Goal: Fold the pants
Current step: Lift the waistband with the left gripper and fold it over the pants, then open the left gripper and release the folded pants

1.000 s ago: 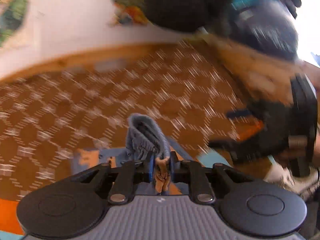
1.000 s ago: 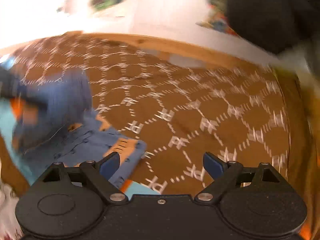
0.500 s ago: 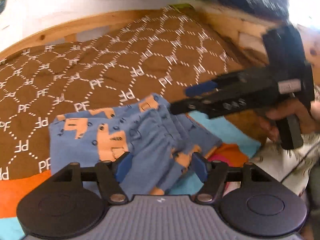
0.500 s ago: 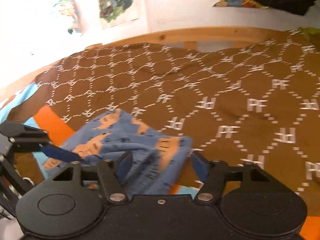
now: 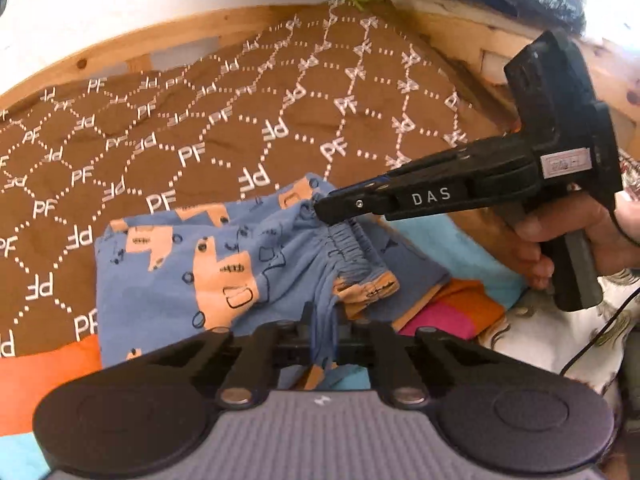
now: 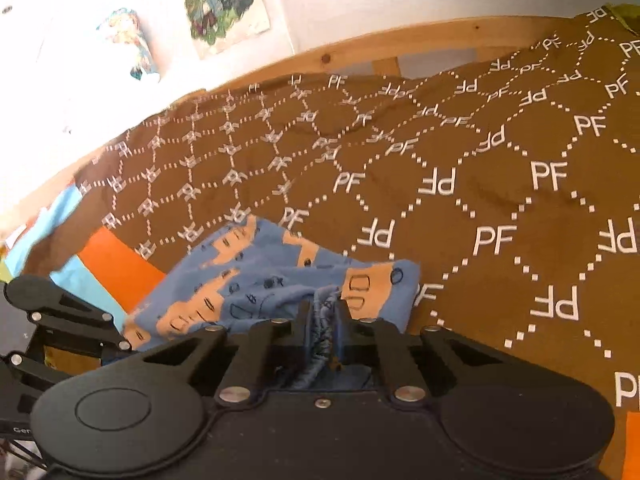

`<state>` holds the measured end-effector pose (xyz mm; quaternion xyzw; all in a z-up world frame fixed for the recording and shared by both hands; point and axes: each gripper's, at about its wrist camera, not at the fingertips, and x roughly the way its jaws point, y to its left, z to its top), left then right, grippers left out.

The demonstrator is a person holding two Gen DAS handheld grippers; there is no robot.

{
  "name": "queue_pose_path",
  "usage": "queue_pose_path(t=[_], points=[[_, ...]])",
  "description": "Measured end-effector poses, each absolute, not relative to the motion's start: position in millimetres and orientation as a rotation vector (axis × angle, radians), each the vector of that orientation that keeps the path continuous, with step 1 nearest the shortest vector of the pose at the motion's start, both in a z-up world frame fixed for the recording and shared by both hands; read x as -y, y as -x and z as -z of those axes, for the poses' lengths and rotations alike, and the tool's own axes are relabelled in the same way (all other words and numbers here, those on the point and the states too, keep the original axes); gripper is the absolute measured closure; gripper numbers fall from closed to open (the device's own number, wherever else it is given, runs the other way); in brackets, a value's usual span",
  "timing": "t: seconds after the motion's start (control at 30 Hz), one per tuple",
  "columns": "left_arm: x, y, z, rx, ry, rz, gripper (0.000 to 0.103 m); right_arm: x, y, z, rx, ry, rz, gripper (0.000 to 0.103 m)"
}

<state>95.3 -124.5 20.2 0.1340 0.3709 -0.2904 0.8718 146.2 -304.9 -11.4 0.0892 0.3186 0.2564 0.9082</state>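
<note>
On bed, both grippers [image 5: 323, 322] [image 6: 323, 320] pinch pants [image 5: 176, 276] waistband.

1. The brown bedspread patterned with white PF letters [image 5: 248, 120] lies flat and bare beyond the folded blue pants with orange print [image 5: 180, 272], open to any approach.
2. The raised wooden bed rail [image 6: 420, 40] bounds that space at the far side.
3. The right gripper [image 5: 320, 210] crosses low over the pants' far corner, blocking that side.
</note>
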Motion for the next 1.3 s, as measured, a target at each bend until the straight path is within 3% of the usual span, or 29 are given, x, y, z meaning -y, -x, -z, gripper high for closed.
queue_pose_path(t=[0.27,0.33,0.4,0.43,0.47,0.5,0.6,0.63,0.7,0.73,0.77,0.97,1.13,1.3], points=[[133.6,-95.9,-28.6,-0.788,-0.22,0.671,0.096,317.0,-143.9,-17.9,-0.678,-0.152,-0.491,0.092],[136.8,-99.6,-12.6,-0.836,-0.237,0.67,0.093,314.8,-145.8,-3.2,-0.722,-0.134,-0.47,0.087],[134.5,-100.4,-3.7,-0.871,-0.232,0.659,0.086,310.9,-145.7,13.5,-0.767,-0.097,-0.436,0.074],[130.2,-99.9,-5.1,-0.874,-0.208,0.664,0.075,310.4,-143.2,15.8,-0.764,-0.081,-0.429,0.073],[124.1,-98.8,-9.5,-0.868,-0.174,0.673,0.049,310.9,-140.1,14.6,-0.75,-0.067,-0.426,0.068],[116.3,-96.0,-14.4,-0.85,-0.137,0.673,0.039,310.4,-137.3,10.8,-0.733,-0.047,-0.424,0.057],[89.3,-91.5,-31.2,-0.794,-0.022,0.637,0.036,305.8,-127.2,-2.5,-0.656,0.025,-0.398,0.031],[80.9,-91.5,-35.5,-0.777,0.01,0.606,0.035,303.1,-123.7,-5.8,-0.637,0.038,-0.395,0.028],[68.1,-94.0,-40.6,-0.742,0.041,0.481,0.022,295.1,-118.8,-6.9,-0.624,0.052,-0.412,0.011],[61.5,-95.0,-40.2,-0.733,0.047,0.392,0.01,289.5,-117.1,-6.0,-0.626,0.064,-0.429,0.009],[54.8,-97.6,-37.3,-0.734,0.057,0.313,0.008,283.8,-115.7,-4.3,-0.637,0.086,-0.441,0.008],[29.8,-108.2,3.1,-0.936,0.012,0.096,0.005,269.2,-103.1,14.4,-0.726,0.297,-0.396,0.001],[14.3,-92.9,1.3,-0.92,0.03,0.101,0.003,281.4,-109.6,11.2,-0.823,0.271,-0.466,0.001],[11.6,-97.4,-25.3,-0.835,0.061,0.17,0.0,291.7,-103.9,-12.4,-0.683,0.197,-0.448,0.001]])
